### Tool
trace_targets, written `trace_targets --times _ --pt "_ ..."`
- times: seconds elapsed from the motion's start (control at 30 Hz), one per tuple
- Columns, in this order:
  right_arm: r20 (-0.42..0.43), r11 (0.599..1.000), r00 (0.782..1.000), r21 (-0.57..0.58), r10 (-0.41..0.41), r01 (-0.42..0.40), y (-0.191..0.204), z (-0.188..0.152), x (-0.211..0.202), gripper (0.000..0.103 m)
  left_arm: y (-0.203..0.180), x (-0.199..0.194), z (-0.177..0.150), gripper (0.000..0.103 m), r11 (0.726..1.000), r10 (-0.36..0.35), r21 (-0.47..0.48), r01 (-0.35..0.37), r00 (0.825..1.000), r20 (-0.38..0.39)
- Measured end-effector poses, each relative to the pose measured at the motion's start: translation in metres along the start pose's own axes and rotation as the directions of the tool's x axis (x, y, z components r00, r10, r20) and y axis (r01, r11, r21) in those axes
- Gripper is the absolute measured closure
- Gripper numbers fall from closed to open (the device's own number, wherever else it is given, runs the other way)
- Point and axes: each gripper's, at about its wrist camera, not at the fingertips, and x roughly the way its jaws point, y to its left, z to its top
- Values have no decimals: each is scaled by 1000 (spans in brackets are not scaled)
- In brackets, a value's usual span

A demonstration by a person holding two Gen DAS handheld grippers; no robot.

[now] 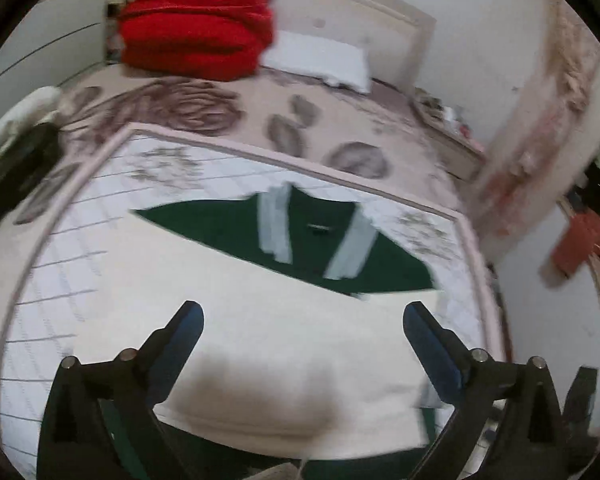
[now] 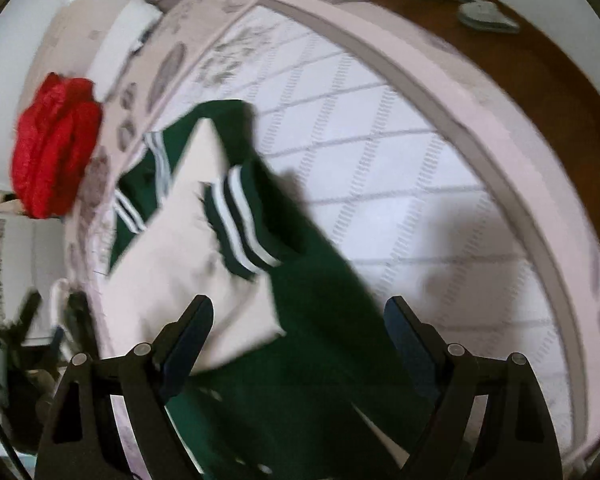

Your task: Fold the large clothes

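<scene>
Both of my views are blurred, so fine detail is hard to read. In the left wrist view my left claw (image 1: 303,316) stands wide open with nothing between its blue pads; it hangs over the cream part of the garment (image 1: 284,336). The near hem of this garment is cut off behind the black claw frame, and a soft dark shadow lies on the cloth there. Further away I see its green upper part with two pale bands and a small dark label, lying flat.

In the right wrist view my right claw (image 2: 299,312) is also open wide and holds nothing; the green cloth passes under the gap between the pads, but they do not press on it. One green sleeve cuff (image 2: 240,220) with white stripes lies folded over the cream panel.

The garment lies on the bed (image 2: 420,184), whose cover is white, quilted in a diamond pattern, with a pink border and faded flower prints. A red folded blanket (image 1: 196,24), thick and fuzzy, sits near the white pillow (image 1: 320,60) at the head. At the left edge something dark and white is too blurred to tell.
</scene>
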Motion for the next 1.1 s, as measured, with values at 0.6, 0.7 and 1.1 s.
trace_targets --times 0.6,0.7,1.1 --pt "-139 992 987 -102 -84 70 57 42 94 41 115 75 -66 0 928 368 82 -364 859 -355" --pt "-227 991 973 -136 -33 2 61 -2 57 35 100 21 -81 0 942 335 110 -316 874 -351" --pt "-483 955 853 -290 -198 57 62 -269 93 35 111 -48 -290 0 905 422 321 -278 683 -596"
